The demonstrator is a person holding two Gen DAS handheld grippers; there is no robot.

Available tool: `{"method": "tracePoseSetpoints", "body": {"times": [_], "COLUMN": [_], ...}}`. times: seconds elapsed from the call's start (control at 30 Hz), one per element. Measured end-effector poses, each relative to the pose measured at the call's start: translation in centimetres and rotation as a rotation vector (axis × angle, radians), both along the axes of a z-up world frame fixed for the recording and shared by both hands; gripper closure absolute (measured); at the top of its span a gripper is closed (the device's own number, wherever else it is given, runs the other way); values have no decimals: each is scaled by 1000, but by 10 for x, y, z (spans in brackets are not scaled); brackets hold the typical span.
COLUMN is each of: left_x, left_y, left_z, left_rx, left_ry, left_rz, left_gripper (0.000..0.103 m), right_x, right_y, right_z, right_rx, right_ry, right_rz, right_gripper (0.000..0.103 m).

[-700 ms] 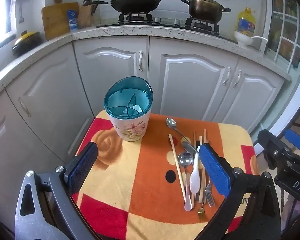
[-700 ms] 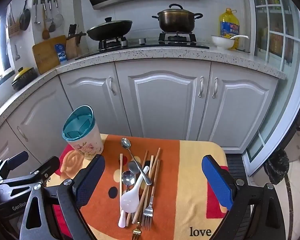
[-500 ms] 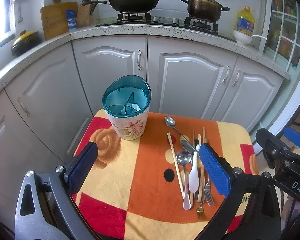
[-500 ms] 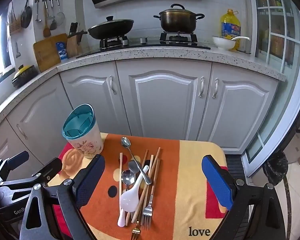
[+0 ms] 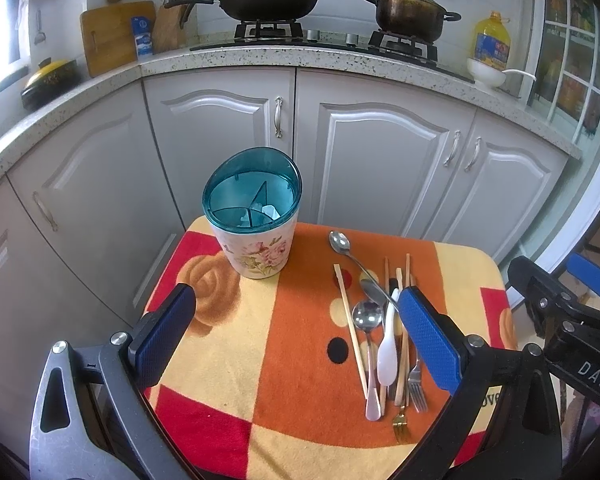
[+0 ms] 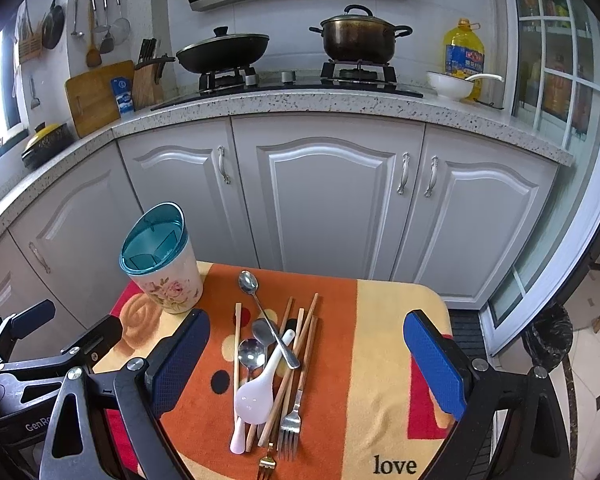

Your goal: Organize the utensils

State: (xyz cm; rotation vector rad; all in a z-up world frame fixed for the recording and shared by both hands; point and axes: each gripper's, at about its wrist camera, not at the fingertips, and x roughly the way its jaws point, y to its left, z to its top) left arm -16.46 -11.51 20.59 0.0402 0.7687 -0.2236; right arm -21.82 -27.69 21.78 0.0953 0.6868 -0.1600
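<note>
utensils (image 6: 272,364) | heaped on cloth, below and between right gripper (image 6: 310,364) jaws | both jaws wide, empty

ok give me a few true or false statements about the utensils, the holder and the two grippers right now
1. The utensil holder stands upright on the cloth. True.
2. The left gripper is shut on a chopstick. False: its jaws stand wide open with nothing held.
3. The white spoon lies in the pile of utensils on the cloth. True.
4. The chopsticks already stand in the holder. False: they lie flat on the cloth among the spoons and forks.
5. The right gripper holds a fork. False: it is open and empty above the pile.
</note>
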Motion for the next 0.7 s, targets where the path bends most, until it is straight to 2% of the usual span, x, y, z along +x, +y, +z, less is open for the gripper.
{"method": "tracePoseSetpoints", "body": {"times": [0.7], "left_x": [4], "left_y": [-1], "left_z": [-1], "left_rx": [-8], "left_ry": [18], "left_rz": [15], "left_gripper": [1], "right_x": [5], "right_y": [0], "right_z": [-1], "right_rx": [-25], "right_ry": [12], "right_rz": [3], "right_gripper": [6]}}
